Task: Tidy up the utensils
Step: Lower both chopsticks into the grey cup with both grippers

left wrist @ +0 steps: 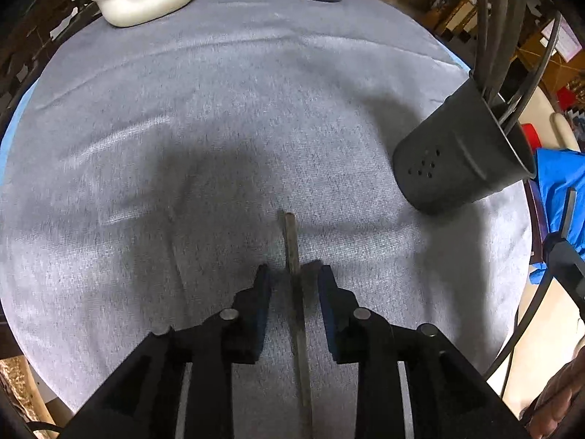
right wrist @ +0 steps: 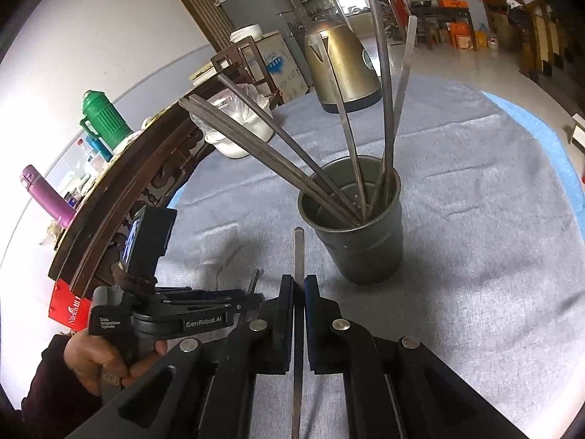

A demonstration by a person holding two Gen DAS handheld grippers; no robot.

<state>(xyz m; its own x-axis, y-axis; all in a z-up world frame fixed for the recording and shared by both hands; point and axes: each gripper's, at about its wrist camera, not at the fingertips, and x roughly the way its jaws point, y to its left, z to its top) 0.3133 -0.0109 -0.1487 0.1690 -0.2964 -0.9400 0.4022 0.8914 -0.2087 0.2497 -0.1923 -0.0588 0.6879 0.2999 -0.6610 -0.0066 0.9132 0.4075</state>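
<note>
Right gripper (right wrist: 299, 285) jaws clamp a flat metal chopstick (right wrist: 298, 252) — left gripper (left wrist: 294, 278) jaws apart, seemingly untouched.

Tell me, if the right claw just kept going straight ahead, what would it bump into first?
Probably the dark utensil cup. The right claw is shut on a metal utensil whose tip points just left of the cup, so it might graze the wall or slip past; depth is unclear.

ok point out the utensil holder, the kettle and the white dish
utensil holder (right wrist: 360, 252), right wrist view, outer wall
kettle (right wrist: 343, 69), right wrist view, metal body
white dish (left wrist: 146, 0), left wrist view, side wall
</note>
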